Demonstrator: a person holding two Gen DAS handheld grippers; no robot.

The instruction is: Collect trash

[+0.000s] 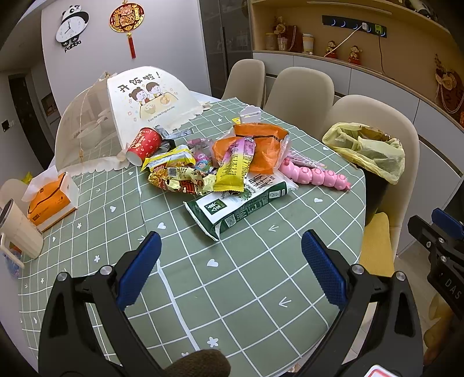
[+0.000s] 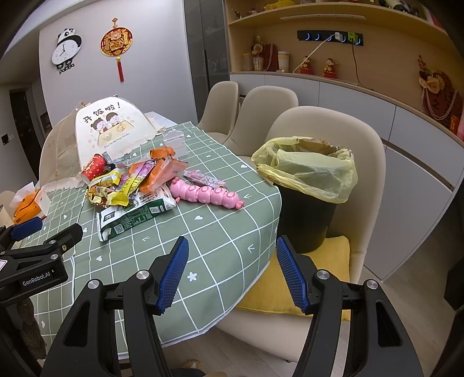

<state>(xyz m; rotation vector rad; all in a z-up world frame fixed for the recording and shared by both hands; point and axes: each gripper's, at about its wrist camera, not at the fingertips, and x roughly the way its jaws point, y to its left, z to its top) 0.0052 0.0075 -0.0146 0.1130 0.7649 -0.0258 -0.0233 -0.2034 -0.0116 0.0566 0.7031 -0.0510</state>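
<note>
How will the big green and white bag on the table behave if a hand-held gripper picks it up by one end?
The green and white bag looks flat and creased, so it is probably empty, light and floppy, and would droop. Its glossy film may slip between the pads. It partly lies under the yellow wrapper, which might get dragged along.

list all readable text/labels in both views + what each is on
"panda": under the panda clock
"开饭啦!": food cover; its small English line is too blurred
"GenRobot.AI": left gripper body
"DAS": right gripper body, cut off
Snack wrappers and green-and-white bag: print too small to read
</note>
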